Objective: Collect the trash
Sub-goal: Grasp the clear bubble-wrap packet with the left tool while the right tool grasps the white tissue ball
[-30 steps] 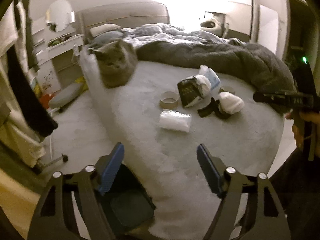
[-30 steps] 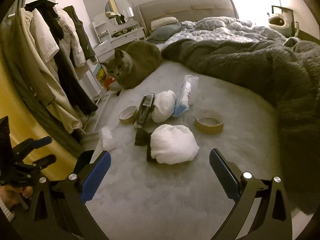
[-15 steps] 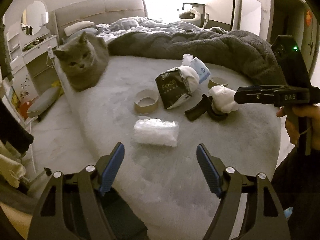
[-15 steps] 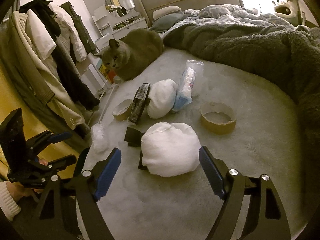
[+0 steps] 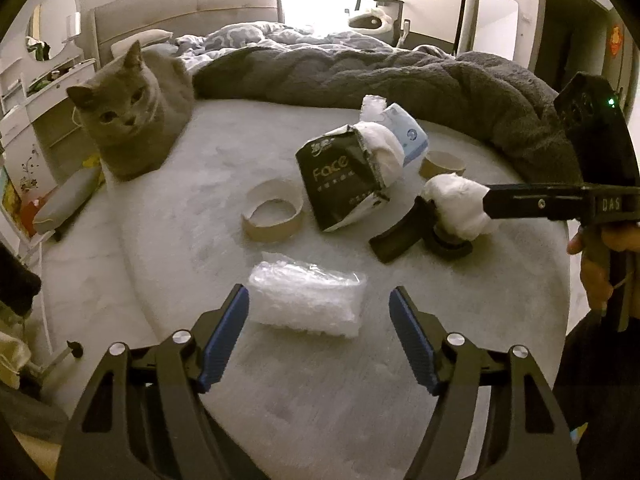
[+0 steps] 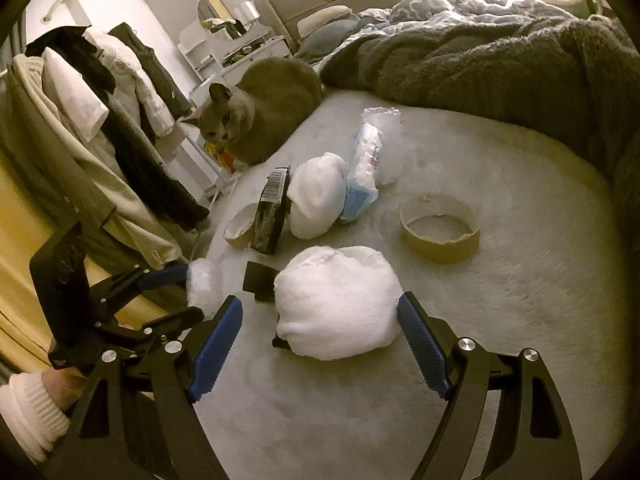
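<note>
- Two grippers hover low over a pale bed [image 5: 168,240] strewn with trash; a grey blanket [image 5: 360,76] is heaped across its far side.
- A grey cat [image 5: 132,116] sits at the bed's edge, beside the rubbish.
- The right gripper [image 6: 320,344] is closing, its blue pads either side of a white wad [image 6: 336,304] that lies on a black object; no pad presses it.
- The left gripper [image 5: 318,332] is closing too, with a clear plastic bag [image 5: 306,300] between its pads, untouched.
- A black tissue pack [image 5: 340,180] leans on a second white wad.
- Two cardboard tape rings [image 5: 272,216] lie flat, one on each side of that pack.
</note>
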Demonstrator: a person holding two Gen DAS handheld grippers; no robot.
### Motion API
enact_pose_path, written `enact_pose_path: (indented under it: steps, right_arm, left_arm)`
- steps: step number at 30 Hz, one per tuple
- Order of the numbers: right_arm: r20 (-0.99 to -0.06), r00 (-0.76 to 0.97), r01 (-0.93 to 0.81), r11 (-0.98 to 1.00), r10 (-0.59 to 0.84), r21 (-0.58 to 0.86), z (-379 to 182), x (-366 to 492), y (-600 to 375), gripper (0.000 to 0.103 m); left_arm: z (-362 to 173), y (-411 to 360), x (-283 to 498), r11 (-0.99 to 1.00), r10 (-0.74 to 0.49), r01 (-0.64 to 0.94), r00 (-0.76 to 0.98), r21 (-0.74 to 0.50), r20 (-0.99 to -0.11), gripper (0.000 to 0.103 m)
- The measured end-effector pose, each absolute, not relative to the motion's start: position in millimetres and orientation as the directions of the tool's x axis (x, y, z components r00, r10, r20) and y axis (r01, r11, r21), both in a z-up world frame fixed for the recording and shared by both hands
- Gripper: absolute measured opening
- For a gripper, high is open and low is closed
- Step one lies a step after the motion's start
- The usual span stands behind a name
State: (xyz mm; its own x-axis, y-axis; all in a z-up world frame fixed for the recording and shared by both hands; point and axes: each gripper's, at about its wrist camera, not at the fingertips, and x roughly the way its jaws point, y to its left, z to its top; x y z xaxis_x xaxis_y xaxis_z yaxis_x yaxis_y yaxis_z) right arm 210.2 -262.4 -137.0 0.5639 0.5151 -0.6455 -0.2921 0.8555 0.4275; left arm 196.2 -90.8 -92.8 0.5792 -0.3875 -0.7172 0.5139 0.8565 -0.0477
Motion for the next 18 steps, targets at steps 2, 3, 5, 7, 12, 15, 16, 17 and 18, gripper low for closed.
enact_pose_path:
  steps: [2, 3, 5, 7, 12, 15, 16, 17, 18]
  right_arm:
    - [-0.656, 0.563, -0.284, 0.863, 0.503, 0.417, -137.9, 210.9, -262.0, 0.077]
    - [-0.664, 0.562, -0.275, 0.868, 0.493, 0.412, -139.4, 211.7, -262.2, 0.077]
    - [-0.671, 0.56, -0.26, 0.872, 0.486, 0.414, -141.5, 213.8, -263.1, 0.075]
    - [-0.678, 0.558, -0.25, 0.876, 0.478, 0.412, -143.8, 215.5, -263.8, 0.073]
    - [-0.688, 0.562, -0.23, 0.886, 0.459, 0.403, -144.8, 217.1, -262.4, 0.061]
    - [-0.688, 0.576, -0.223, 0.895, 0.441, 0.387, -138.8, 215.4, -261.7, 0.056]
    - [-0.687, 0.583, -0.221, 0.898, 0.434, 0.38, -136.0, 214.2, -261.7, 0.055]
    - [-0.686, 0.588, -0.221, 0.9, 0.43, 0.375, -133.4, 213.4, -262.1, 0.055]
    - [-0.683, 0.597, -0.222, 0.905, 0.42, 0.362, -129.5, 211.8, -261.7, 0.055]
  left_arm:
    - [-96.0, -92.3, 202.0, 0.859, -0.387, 0.509, 0.575, -0.055, -0.721, 0.067]
    - [-97.3, -91.7, 203.5, 0.862, -0.385, 0.504, 0.576, -0.058, -0.722, 0.064]
    - [-98.3, -89.6, 208.5, 0.867, -0.392, 0.491, 0.572, -0.083, -0.72, 0.063]
    - [-97.9, -88.6, 213.0, 0.87, -0.402, 0.482, 0.571, -0.105, -0.716, 0.063]
    - [-99.2, -91.6, 212.6, 0.87, -0.4, 0.483, 0.569, -0.102, -0.719, 0.059]
    - [-97.6, -91.0, 212.0, 0.871, -0.403, 0.48, 0.572, -0.106, -0.714, 0.057]
    - [-95.9, -89.9, 211.5, 0.872, -0.405, 0.477, 0.577, -0.11, -0.709, 0.057]
    - [-94.2, -88.2, 210.8, 0.872, -0.409, 0.475, 0.581, -0.115, -0.704, 0.057]
    - [-91.9, -86.5, 210.3, 0.874, -0.413, 0.471, 0.586, -0.122, -0.697, 0.057]
